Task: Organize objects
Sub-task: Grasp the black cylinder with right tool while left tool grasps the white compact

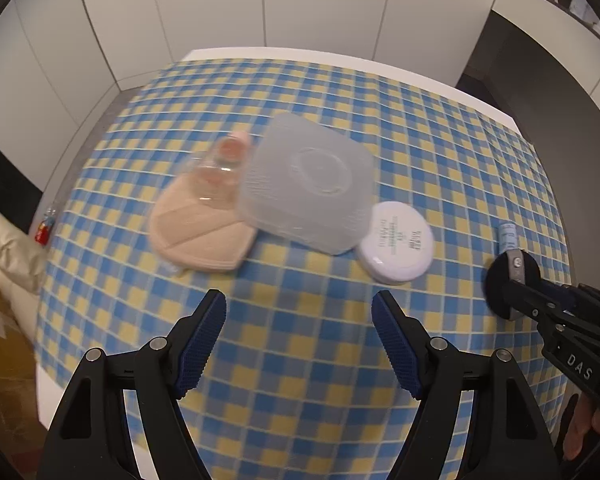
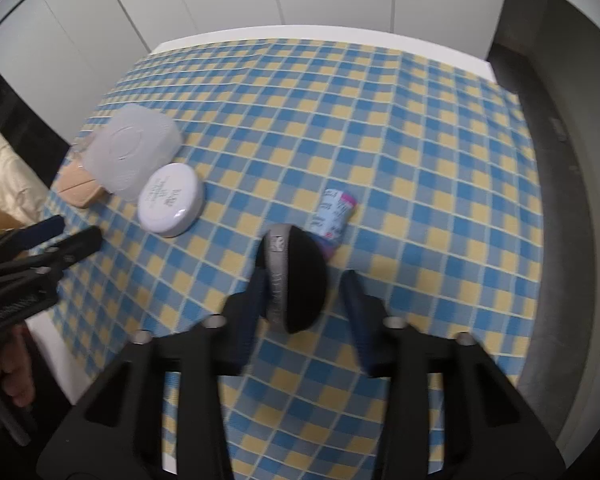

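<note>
A black round puff [image 2: 306,268] with a grey ribbon stands on edge above the blue-and-yellow checked cloth [image 2: 380,120]. My right gripper [image 2: 305,280] is shut on it, with one pad on the ribbon face and the other, blurred, at the domed side. The same puff [image 1: 500,280] shows in the left wrist view at the right gripper's [image 1: 528,296] tip. My left gripper [image 1: 298,296] hangs open over bare cloth with nothing between its fingers. Just beyond it lie a white round compact [image 1: 396,248], a translucent box [image 1: 308,184] and beige pads [image 1: 198,232].
A small blue tube [image 2: 334,212] lies just beyond the puff. A clear plastic piece with something pink [image 1: 224,164] sits behind the beige pads. The white table edge [image 1: 44,392] runs along the left, with a cream cushion [image 1: 4,240] and brown cardboard [image 1: 0,360] past it.
</note>
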`<state>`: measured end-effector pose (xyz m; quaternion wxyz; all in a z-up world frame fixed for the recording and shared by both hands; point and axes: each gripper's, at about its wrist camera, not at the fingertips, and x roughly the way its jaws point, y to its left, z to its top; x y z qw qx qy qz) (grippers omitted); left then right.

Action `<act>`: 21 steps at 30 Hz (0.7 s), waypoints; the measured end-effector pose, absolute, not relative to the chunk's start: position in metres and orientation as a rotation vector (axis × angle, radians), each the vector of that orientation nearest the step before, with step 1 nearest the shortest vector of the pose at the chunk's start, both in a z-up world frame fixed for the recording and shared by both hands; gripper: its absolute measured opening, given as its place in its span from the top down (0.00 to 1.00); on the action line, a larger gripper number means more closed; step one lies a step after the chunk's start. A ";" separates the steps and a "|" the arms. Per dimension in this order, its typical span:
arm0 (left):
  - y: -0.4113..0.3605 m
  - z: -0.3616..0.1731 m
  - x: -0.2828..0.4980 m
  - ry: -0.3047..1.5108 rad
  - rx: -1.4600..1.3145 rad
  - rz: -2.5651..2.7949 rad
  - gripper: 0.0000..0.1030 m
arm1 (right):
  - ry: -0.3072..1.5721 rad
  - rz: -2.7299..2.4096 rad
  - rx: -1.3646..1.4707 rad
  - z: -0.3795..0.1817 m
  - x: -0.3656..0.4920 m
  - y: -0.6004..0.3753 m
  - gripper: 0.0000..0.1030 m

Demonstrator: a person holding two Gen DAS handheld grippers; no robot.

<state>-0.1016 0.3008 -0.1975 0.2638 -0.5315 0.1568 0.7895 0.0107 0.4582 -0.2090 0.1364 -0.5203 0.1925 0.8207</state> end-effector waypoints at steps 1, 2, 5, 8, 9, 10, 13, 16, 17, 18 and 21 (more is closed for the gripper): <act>0.305 -0.200 -0.100 0.423 -1.440 2.127 0.25 | 0.564 2.381 -1.506 -0.208 0.011 0.458 0.75; 0.311 -0.202 -0.098 0.416 -1.443 2.115 0.25 | 0.579 2.383 -1.505 -0.207 0.011 0.459 0.79; 0.325 -0.209 -0.089 0.403 -1.427 2.096 0.20 | 0.626 2.379 -1.479 -0.204 0.013 0.464 0.83; 0.341 -0.220 -0.081 0.464 -1.410 2.107 0.17 | 0.657 2.368 -1.460 -0.203 0.013 0.468 0.85; 0.345 -0.223 -0.078 0.474 -1.397 2.113 0.17 | 0.661 2.365 -1.458 -0.203 0.013 0.468 0.85; 0.349 -0.225 -0.075 0.485 -1.373 2.116 0.17 | 0.669 2.361 -1.457 -0.203 0.014 0.469 0.85; 0.361 -0.230 -0.072 0.508 -1.341 2.146 0.15 | 0.688 2.354 -1.445 -0.200 0.019 0.473 0.85; 0.367 -0.233 -0.081 0.448 -1.375 2.177 0.14 | 0.699 2.350 -1.437 -0.197 0.023 0.477 0.85; 0.370 -0.233 -0.084 0.442 -1.375 2.183 0.15 | 0.704 2.347 -1.434 -0.197 0.024 0.478 0.85; 0.372 -0.233 -0.086 0.437 -1.375 2.184 0.15 | 0.713 2.345 -1.428 -0.196 0.024 0.479 0.85; 0.379 -0.232 -0.092 0.430 -1.371 2.197 0.28 | 0.713 2.349 -1.428 -0.194 0.023 0.478 0.85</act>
